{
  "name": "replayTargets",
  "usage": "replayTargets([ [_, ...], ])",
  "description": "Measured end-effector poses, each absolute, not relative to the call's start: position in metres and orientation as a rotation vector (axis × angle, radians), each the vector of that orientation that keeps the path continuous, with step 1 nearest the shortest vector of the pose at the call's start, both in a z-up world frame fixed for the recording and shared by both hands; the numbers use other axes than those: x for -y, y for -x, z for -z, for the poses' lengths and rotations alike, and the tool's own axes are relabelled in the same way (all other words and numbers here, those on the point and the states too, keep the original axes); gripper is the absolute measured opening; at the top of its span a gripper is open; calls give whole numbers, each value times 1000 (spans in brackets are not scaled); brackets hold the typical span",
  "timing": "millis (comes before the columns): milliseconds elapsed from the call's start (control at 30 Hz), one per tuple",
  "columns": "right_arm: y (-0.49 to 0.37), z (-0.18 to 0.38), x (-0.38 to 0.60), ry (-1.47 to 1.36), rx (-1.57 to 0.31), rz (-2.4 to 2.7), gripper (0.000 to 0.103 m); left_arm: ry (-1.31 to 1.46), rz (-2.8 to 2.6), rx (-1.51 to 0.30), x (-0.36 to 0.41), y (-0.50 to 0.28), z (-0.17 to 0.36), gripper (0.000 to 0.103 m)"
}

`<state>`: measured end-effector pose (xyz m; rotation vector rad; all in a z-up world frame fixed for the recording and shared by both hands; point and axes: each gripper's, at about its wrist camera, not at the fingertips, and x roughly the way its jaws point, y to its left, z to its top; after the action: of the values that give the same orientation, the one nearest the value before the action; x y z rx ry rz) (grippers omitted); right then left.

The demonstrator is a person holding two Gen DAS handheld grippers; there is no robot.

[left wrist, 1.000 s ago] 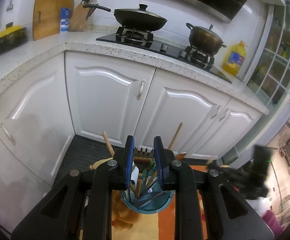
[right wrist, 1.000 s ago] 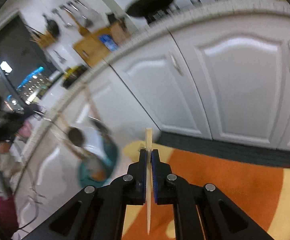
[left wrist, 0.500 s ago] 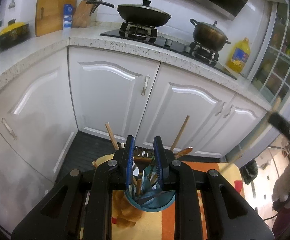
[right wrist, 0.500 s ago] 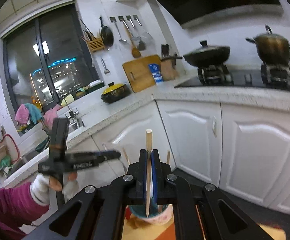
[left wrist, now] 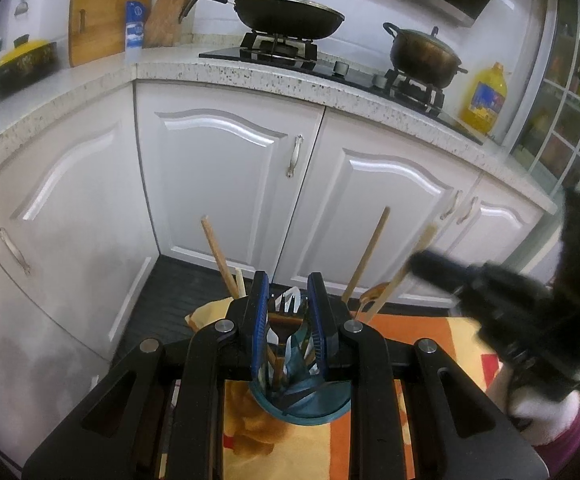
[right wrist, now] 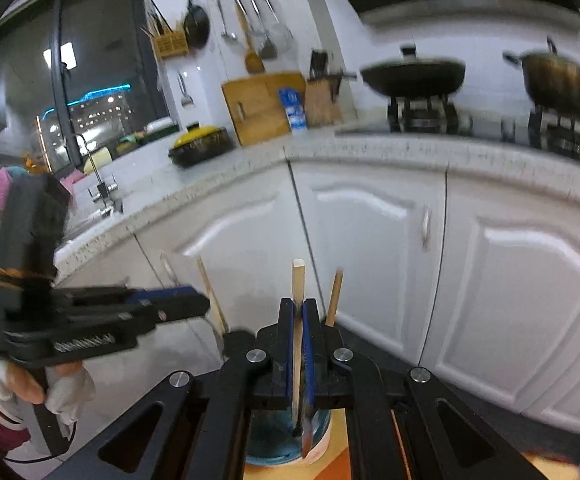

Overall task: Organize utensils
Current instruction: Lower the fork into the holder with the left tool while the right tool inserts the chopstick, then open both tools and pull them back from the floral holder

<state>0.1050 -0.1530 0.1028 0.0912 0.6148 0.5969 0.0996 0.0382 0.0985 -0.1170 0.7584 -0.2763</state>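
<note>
Here the right gripper (right wrist: 297, 320) fingers clamp a wooden chopstick (right wrist: 297, 280); the left gripper (left wrist: 288, 312) fingers stand apart, empty.

The left gripper (left wrist: 288, 316) hovers part-open just above the teal utensil holder (left wrist: 299, 404); the right gripper (right wrist: 297, 344), above the holder too, clamps a chopstick (right wrist: 297, 280).

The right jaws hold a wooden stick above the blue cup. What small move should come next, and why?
Probably lower the right gripper straight down. Its jaws are shut on the wooden stick, whose lower end already hangs over the mouth of the blue cup. Only then open them, so the stick joins the other utensils.
</note>
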Motion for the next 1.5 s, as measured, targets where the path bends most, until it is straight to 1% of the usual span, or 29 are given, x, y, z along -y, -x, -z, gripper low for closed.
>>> replayTargets([
  [200, -111, -64, 146, -85, -745, -604, 4, 111, 259, -749, -34, -98, -92, 18],
  [300, -109, -62, 154, -94, -765, -586, 5, 112, 248, -749, -33, -97, -92, 19],
  [367, -105, -66, 161, -103, -757, -579, 8, 115, 246, -752, -33, -96, -92, 19],
  [400, -103, -69, 165, -108, -752, -576, 9, 115, 243, -753, -33, -96, -92, 21],
  [467, -98, -71, 170, -119, -748, -568, 10, 123, 241, -750, -33, -94, -93, 30],
  [500, -96, -73, 173, -125, -748, -563, 11, 129, 242, -746, -33, -93, -94, 37],
  [533, -93, -73, 175, -130, -747, -556, 11, 131, 241, -741, -33, -91, -95, 39],
  [600, -88, -75, 178, -141, -739, -548, 15, 121, 235, -733, -32, -87, -96, 40],
  [667, -83, -75, 180, -154, -737, -545, 23, 106, 225, -724, -30, -84, -97, 40],
  [1000, -57, -72, 174, -149, -741, -494, 25, 51, 184, -686, -24, -62, -97, 41],
  [1133, -43, -73, 170, -130, -726, -452, 34, 53, 172, -680, -23, -51, -94, 41],
  [1200, -37, -73, 169, -128, -720, -436, 34, 44, 165, -677, -22, -45, -93, 41],
  [1267, -32, -73, 168, -130, -721, -422, 38, 40, 160, -677, -20, -39, -91, 41],
  [1500, -17, -74, 169, -148, -714, -351, 41, 13, 104, -686, -15, -20, -82, 41],
])
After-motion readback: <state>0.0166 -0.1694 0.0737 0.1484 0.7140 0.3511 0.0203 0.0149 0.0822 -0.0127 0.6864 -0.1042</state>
